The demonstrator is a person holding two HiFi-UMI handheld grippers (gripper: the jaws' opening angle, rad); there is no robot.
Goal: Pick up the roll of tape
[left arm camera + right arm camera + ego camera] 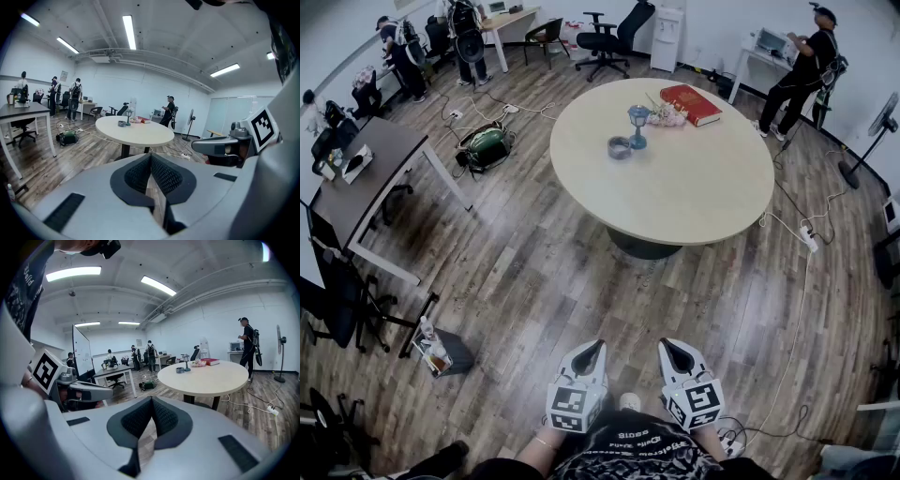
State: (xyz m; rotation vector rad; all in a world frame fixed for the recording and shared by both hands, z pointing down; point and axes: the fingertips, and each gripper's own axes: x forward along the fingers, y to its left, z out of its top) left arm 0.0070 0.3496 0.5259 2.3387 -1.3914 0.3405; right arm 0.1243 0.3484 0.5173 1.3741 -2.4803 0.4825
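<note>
Closest in, just ahead of a dark shirt [623,450]: left gripper [595,347] and right gripper [672,347], side by side, noses tipped a little down toward bare floor [534,272]. Both clenched tight, pad against pad, nothing between, which looks like a carrying pose and not yet a reach. Held low and near the body, probably for want of anything within range. Tape [620,147] well apart from both, flat on a round table [703,202], left of its middle and toward the far side, just beside a stemmed blue cup [637,122], with a red book [691,103] further back by the far rim. Shows in both gripper views only as a small grey ring on the tabletop, far off. Likely calls for a walk up to the table before any approach, then jaws spread ahead of contact. For a flat roll, probably a pinch across one wall, with one pad down the hole. Power strip [807,236] on the floor right of the table, worth minding on the way in. Person [802,70] at a desk by the far wall, clear of the route.
</note>
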